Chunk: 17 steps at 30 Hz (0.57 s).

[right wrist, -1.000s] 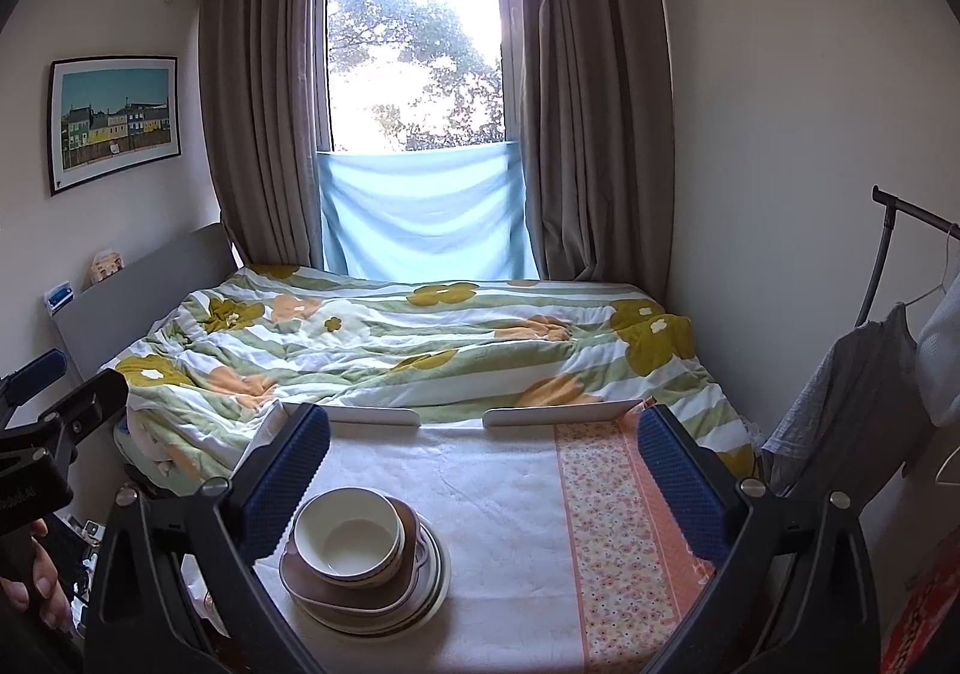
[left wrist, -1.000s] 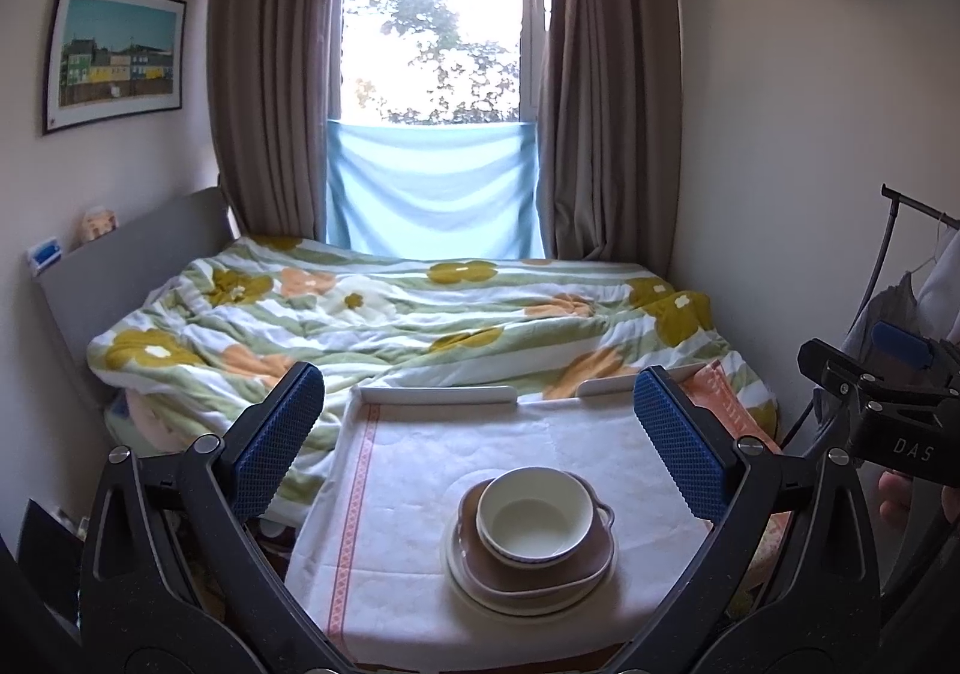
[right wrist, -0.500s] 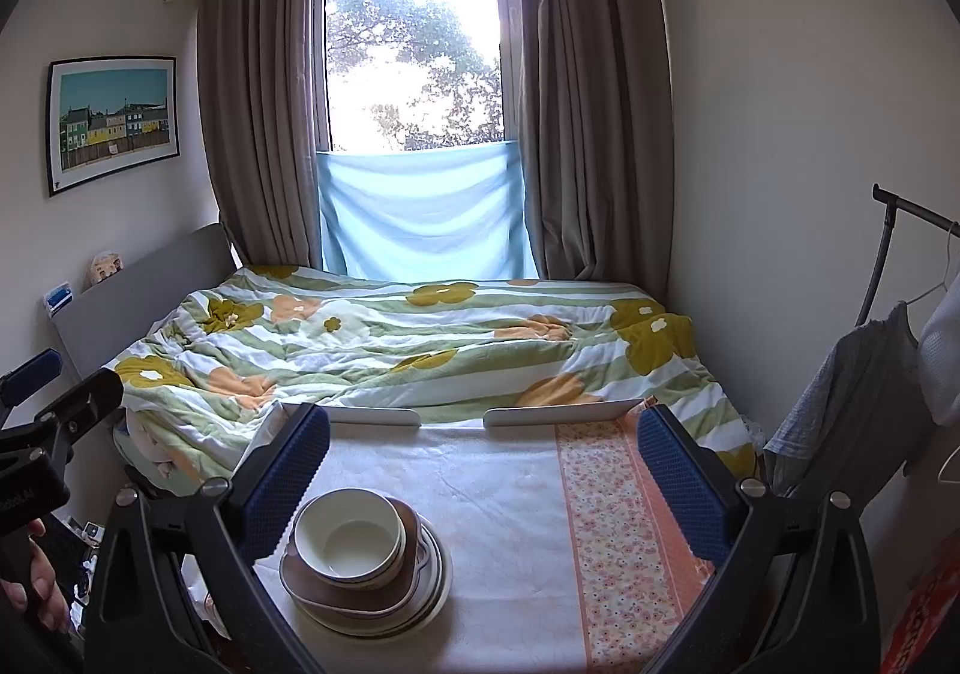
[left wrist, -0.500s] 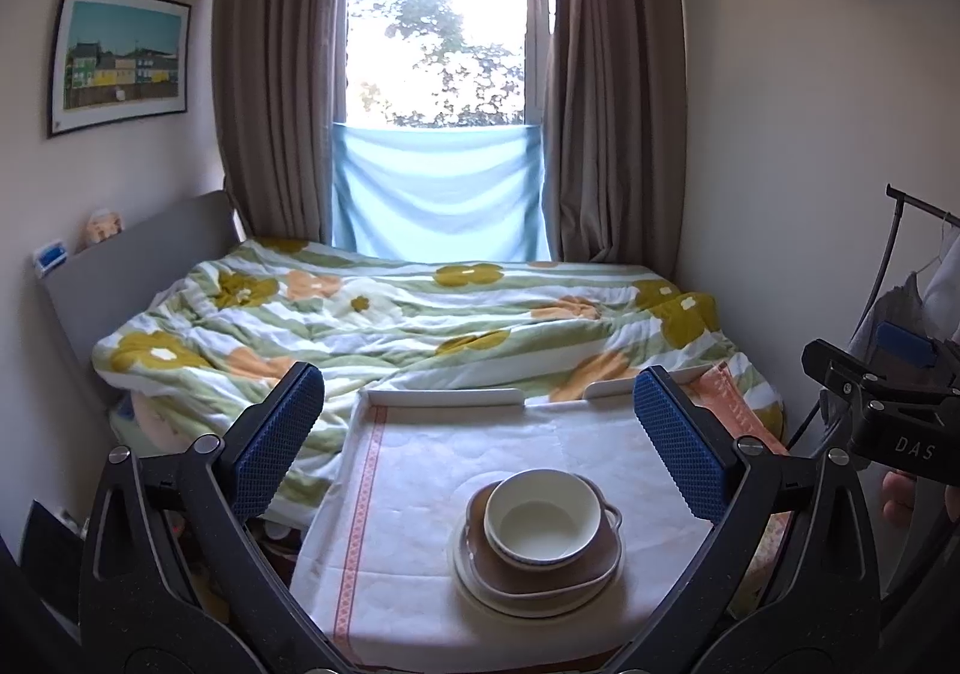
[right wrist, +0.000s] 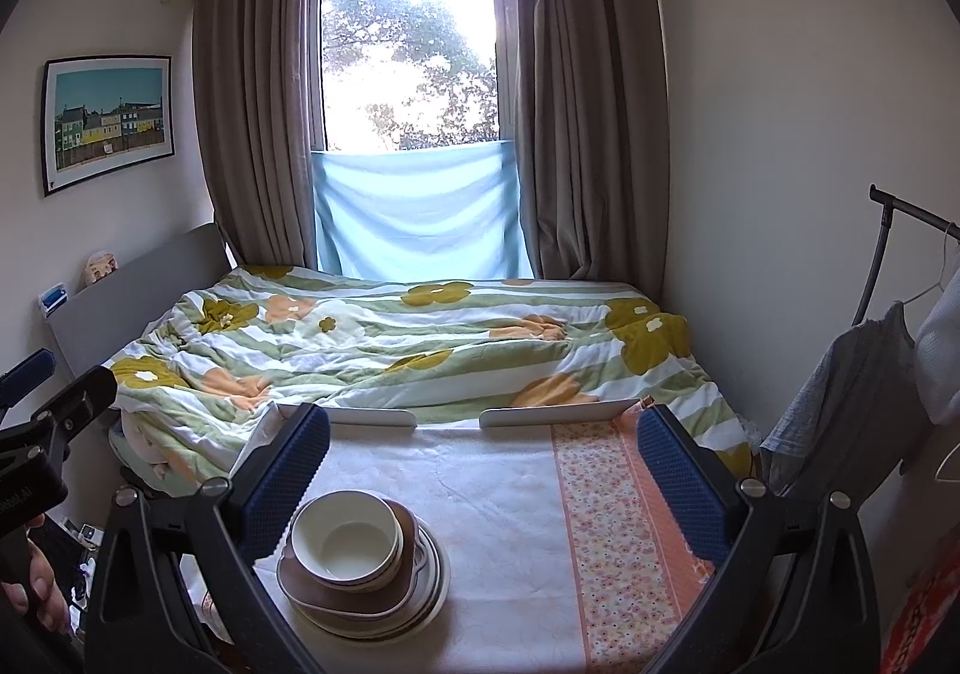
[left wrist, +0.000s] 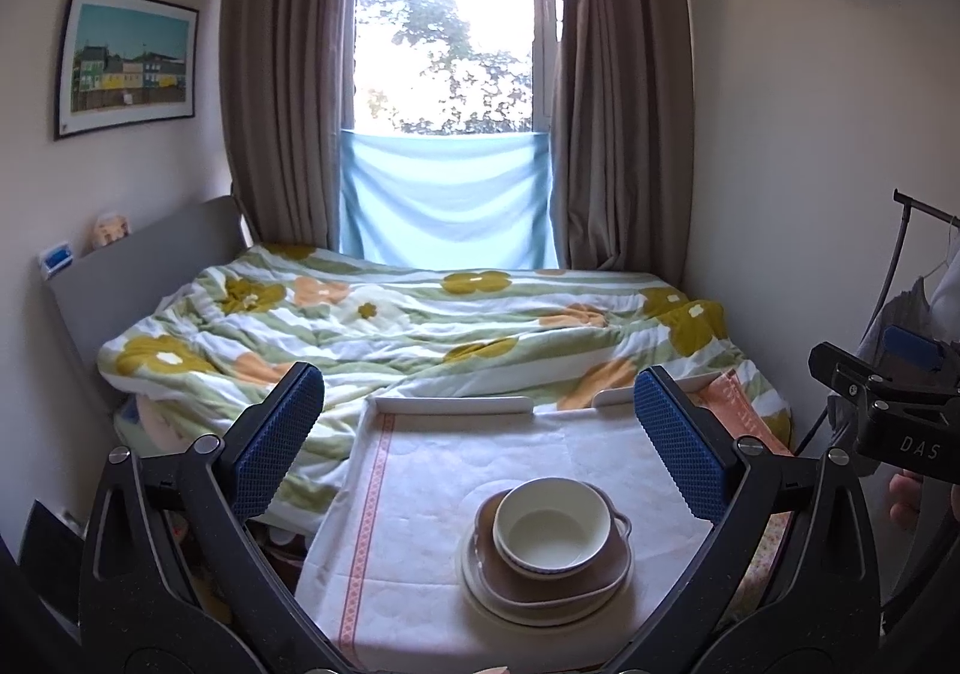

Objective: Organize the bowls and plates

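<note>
There was one white bowl (left wrist: 551, 531), one brown dish (left wrist: 555, 584), one white plate (left wrist: 498, 601), one bed (left wrist: 420, 326), one picture (left wrist: 129, 62) and two grippers.

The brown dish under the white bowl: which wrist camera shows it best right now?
The left wrist view. There the brown dish lies unobstructed between the open fingers, its handle and whole outline visible beneath the white bowl. In the right wrist view the left finger pad overlaps the dish's near-left edge.

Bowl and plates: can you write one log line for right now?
bowl: atop stacked plates | left tongs: open | right tongs: open | table
</note>
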Available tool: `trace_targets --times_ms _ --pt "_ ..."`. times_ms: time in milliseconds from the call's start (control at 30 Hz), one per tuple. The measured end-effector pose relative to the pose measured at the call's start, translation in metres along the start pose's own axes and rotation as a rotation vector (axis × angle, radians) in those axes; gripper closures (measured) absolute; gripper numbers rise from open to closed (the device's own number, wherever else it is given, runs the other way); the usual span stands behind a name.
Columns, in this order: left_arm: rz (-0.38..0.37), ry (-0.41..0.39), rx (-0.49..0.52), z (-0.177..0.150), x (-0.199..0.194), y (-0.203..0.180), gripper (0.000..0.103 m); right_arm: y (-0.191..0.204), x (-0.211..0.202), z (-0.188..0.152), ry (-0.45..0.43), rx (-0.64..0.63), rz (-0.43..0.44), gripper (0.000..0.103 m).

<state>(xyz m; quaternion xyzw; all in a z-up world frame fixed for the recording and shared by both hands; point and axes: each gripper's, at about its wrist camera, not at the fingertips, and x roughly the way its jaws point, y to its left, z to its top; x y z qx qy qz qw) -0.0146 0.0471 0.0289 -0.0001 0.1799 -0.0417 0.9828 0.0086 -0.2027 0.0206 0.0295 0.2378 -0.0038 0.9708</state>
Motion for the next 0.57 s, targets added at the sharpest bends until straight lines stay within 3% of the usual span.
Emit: trace_targets --times_ms 567 --pt "0.011 -0.052 0.027 0.007 0.019 0.020 0.000 0.013 0.028 0.004 0.031 0.014 -0.002 0.001"
